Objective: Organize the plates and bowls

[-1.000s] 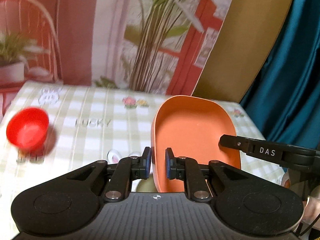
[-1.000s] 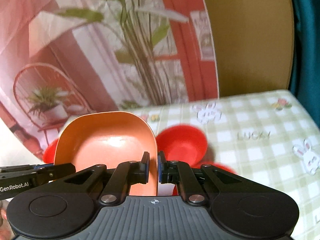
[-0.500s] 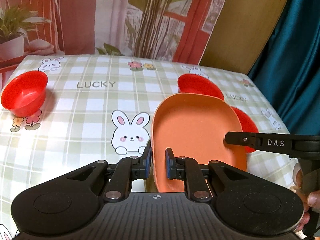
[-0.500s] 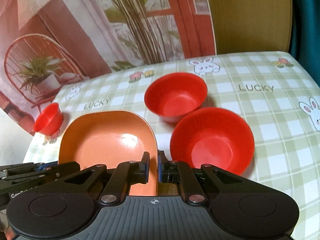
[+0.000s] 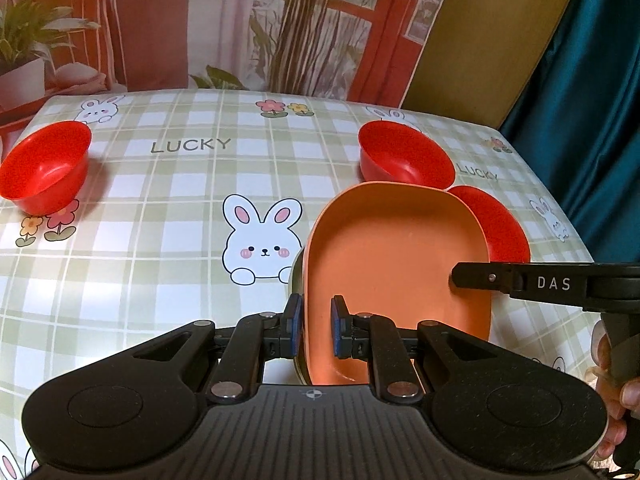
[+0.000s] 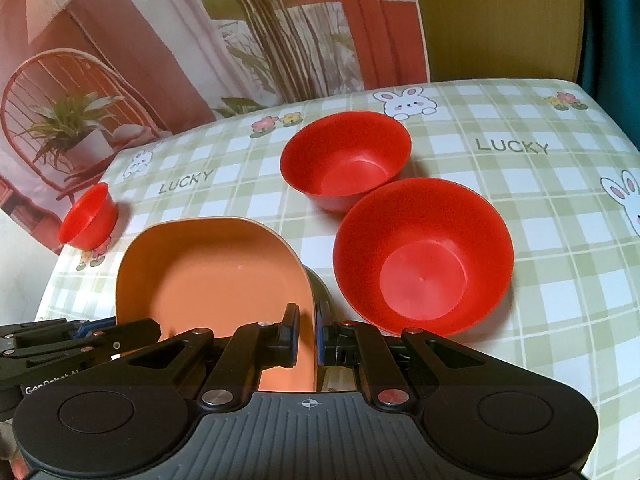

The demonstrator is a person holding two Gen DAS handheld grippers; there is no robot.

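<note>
Holding the orange plate between both tools, you have each gripper clamped on one of its rims; your left gripper has its jaws nearly together with the plate's left rim pinched between the blue pads, and your right gripper is closed just as tightly on the opposite rim, its pads pressing the thin edge from both sides; in the left wrist view the right tool's black finger marked DAS reaches in across the plate from the right, and part of your hand shows at the lower right edge, wrapped around that tool's handle. The plate sits low over the near part of the checked tablecloth, tilted so its far end is raised toward the cameras; a greyish rounded edge shows just under its left rim, though you cannot tell from these views what that is or whether the plate touches it. Just beyond the plate's right side stands a large red bowl, upright, and behind it a second red bowl, the two rims close to touching; a small red bowl stands well apart at the far left edge of the table, near a printed flower; a rabbit print lies on the cloth just left of the plate.
</note>
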